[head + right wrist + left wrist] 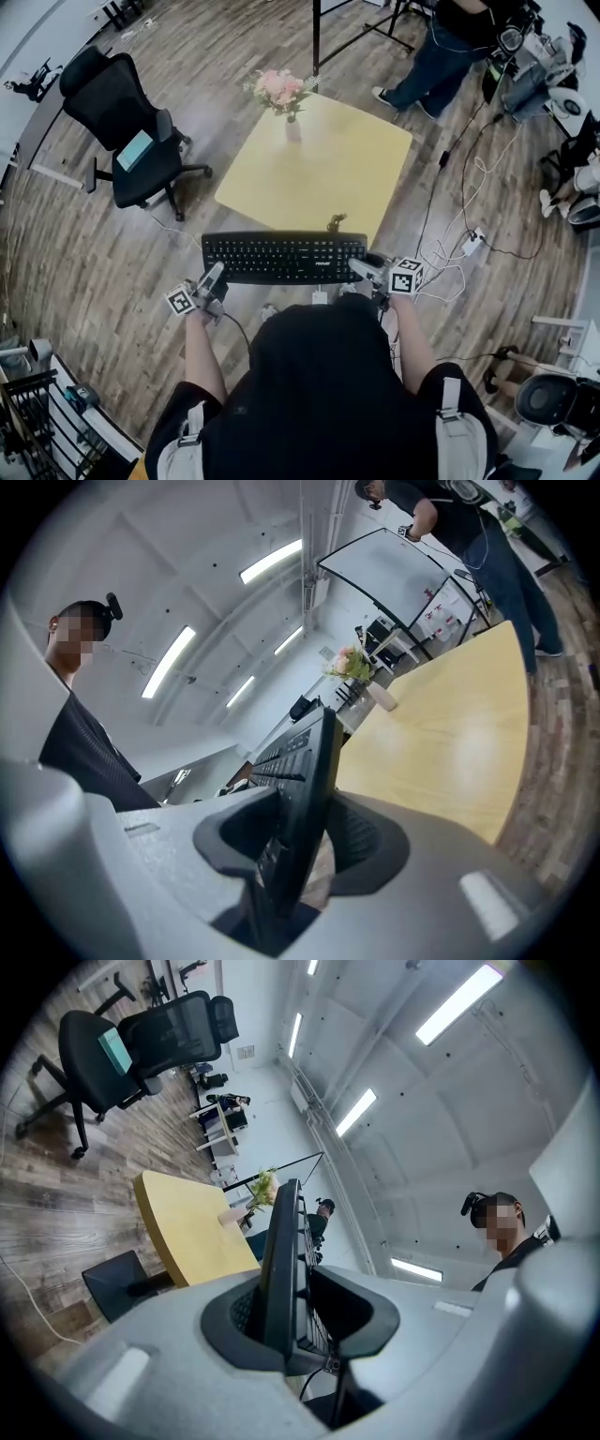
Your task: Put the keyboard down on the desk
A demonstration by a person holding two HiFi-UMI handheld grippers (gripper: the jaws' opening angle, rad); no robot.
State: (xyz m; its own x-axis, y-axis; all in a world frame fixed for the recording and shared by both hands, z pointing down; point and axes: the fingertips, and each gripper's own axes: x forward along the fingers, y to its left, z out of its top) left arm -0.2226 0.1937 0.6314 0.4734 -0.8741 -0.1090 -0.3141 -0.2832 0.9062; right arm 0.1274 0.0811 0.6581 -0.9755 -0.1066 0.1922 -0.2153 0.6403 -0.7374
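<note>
head view: the black keyboard [284,257] hangs in the air between the left hand-held gripper [211,281] and the right hand-held gripper [367,270], just before the near corner of the yellow worktop [328,169] and not yet on it.

left gripper view: the jaws are closed on the keyboard's left end, seen edge-on between them.

right gripper view: the jaws clamp the right end in the same way.

i judge the step is the carrying. next the keyboard must go forward over the worktop, come down flat, and then both grips open.
</note>
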